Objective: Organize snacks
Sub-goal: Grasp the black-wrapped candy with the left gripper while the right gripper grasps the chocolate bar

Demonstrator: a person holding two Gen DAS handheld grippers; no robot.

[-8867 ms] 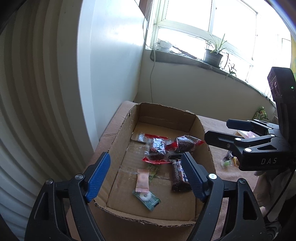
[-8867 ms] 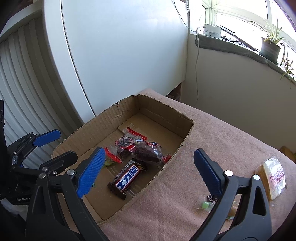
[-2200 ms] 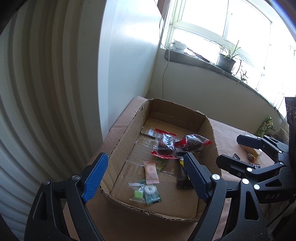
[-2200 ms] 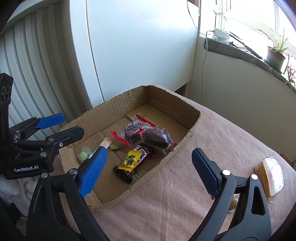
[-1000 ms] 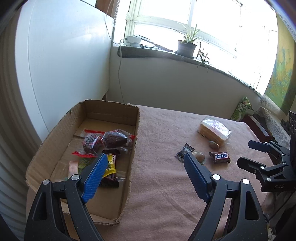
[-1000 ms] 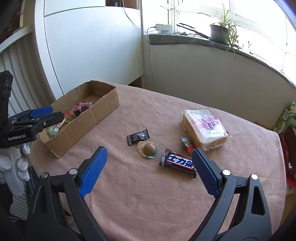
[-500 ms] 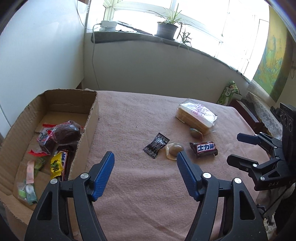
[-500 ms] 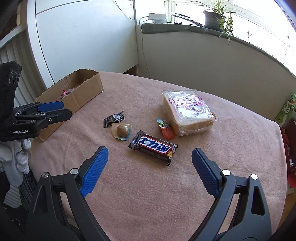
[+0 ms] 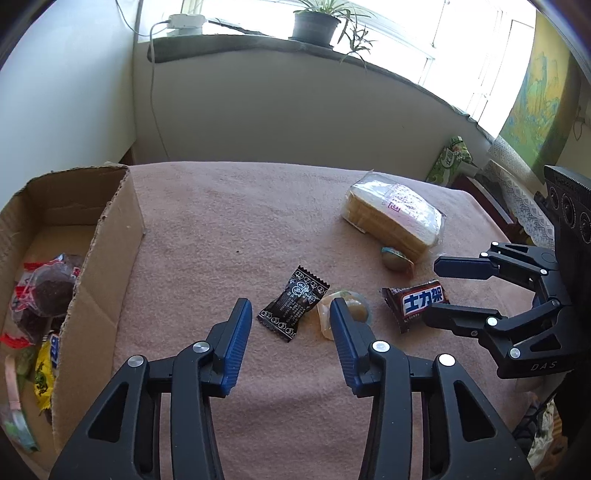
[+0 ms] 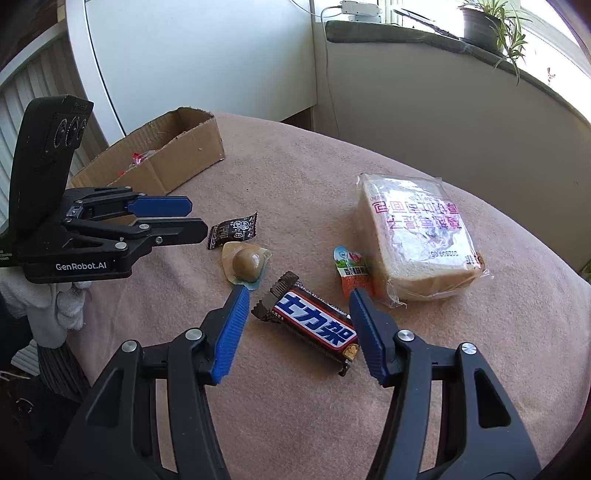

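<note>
My left gripper [image 9: 290, 308] is open, its jaws on either side of a black candy packet [image 9: 293, 308] on the pink cloth. My right gripper [image 10: 297, 291] is open, its jaws on either side of a brown chocolate bar [image 10: 314, 323]. A clear-wrapped round sweet [image 10: 245, 262] lies between the packet [image 10: 232, 230] and the bar [image 9: 417, 301]. A small red-and-white jelly cup [image 10: 351, 273] lies beside a bagged bread loaf [image 10: 415, 236]. The cardboard box [image 9: 99, 258] at the left holds several snacks.
The pink-covered table [image 9: 221, 221] ends at a wall and windowsill with a potted plant [image 9: 317, 22]. A green packet [image 9: 448, 157] lies beyond the far right table edge. A white cabinet [image 10: 184, 55] stands behind the box [image 10: 184, 151].
Both grippers have swung from the box to the loose snacks and come down close. Their jaws have narrowed around the black packet and the chocolate bar.
</note>
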